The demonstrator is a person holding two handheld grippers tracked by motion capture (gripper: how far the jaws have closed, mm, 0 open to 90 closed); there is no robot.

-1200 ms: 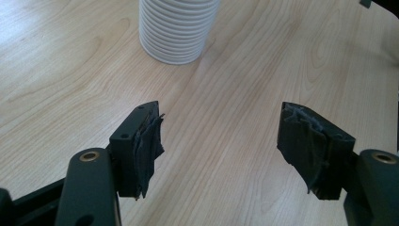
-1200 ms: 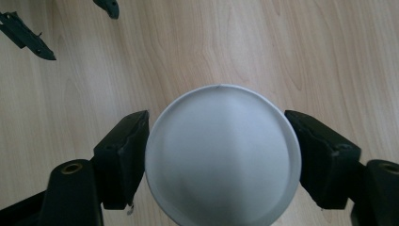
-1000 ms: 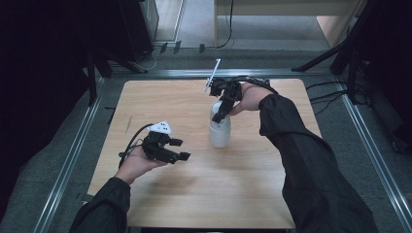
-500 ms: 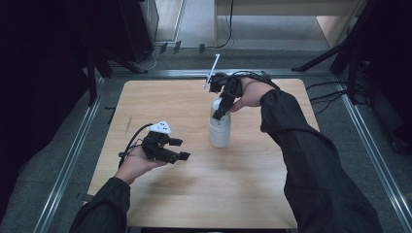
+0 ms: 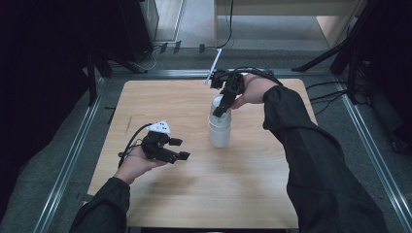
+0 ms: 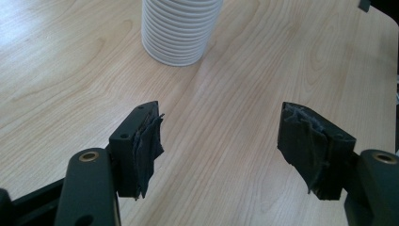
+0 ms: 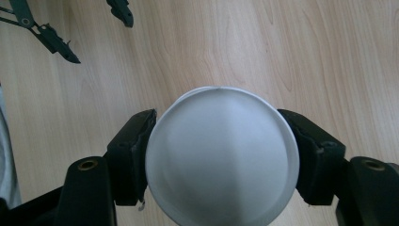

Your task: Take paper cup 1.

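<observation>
Cup stack: a column of white cups (image 5: 219,127) stands upside down near the middle of the desk (image 5: 243,194), bases up, rims ringed down its side in the left gripper view (image 6: 181,28).
Reason for placement: judged to be set centrally so either hand can reach it; inverted, the top cup offers a narrow closed end to grasp.
Right gripper (image 5: 223,108): comes down on the stack from above; its fingers (image 7: 134,141) have just been closing, and both pads sit against the sides of the top cup (image 7: 221,155), grasping it.
Right arm pose: reaches from the far right, forearm over the desk, wrist bent so the gripper points steeply down.
Left gripper (image 5: 179,149): held low over the desk, well apart from the stack; fingers (image 6: 141,150) released, nothing between them.
Left arm pose: forearm enters from the bottom, gripper level, aimed toward the stack.
Judged step: lifting the top cup off.
</observation>
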